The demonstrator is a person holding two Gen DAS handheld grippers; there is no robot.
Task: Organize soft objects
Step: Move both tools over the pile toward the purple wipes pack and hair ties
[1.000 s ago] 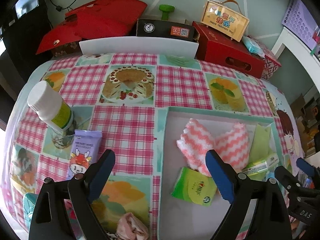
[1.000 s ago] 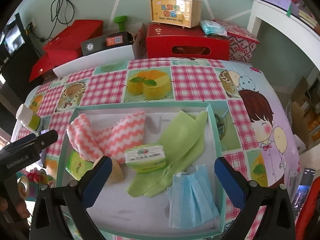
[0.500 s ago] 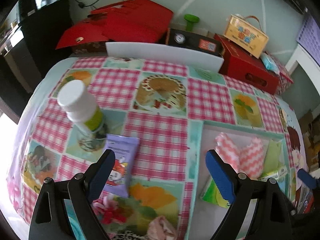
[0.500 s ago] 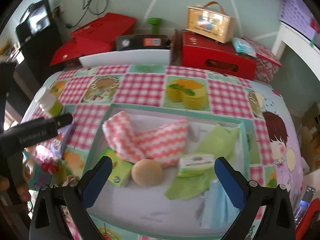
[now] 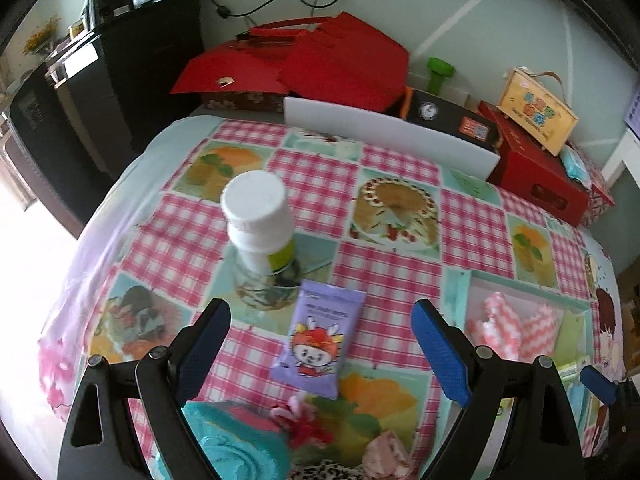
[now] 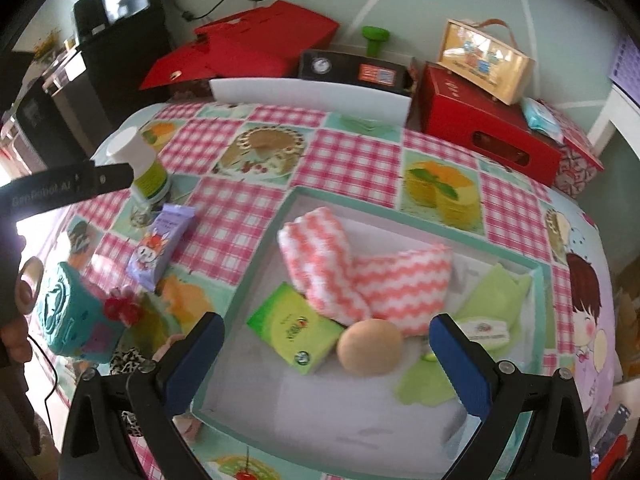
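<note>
My left tongs (image 5: 320,354) are spread wide and empty, angled down over the purple wipes packet (image 5: 319,340) lying flat on the table (image 5: 384,248) by the white bottle (image 5: 260,224). Right tongs (image 6: 326,364) gape too, gripping nothing, tilted down over the tray (image 6: 256,276) where the pink striped cloth (image 6: 360,276), green tissue pack (image 6: 294,328) and tan ball (image 6: 370,347) sit.

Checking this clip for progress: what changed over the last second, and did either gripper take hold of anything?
Both views swung away from the tray toward the loose items beside it: the left gripper went from straddling the tray edge to hanging above the purple packet, and the right gripper slid toward the tray's near corner. Nothing was grasped or released; both stay open and empty. The tray's contents, white bottle and packet kept their places.
</note>
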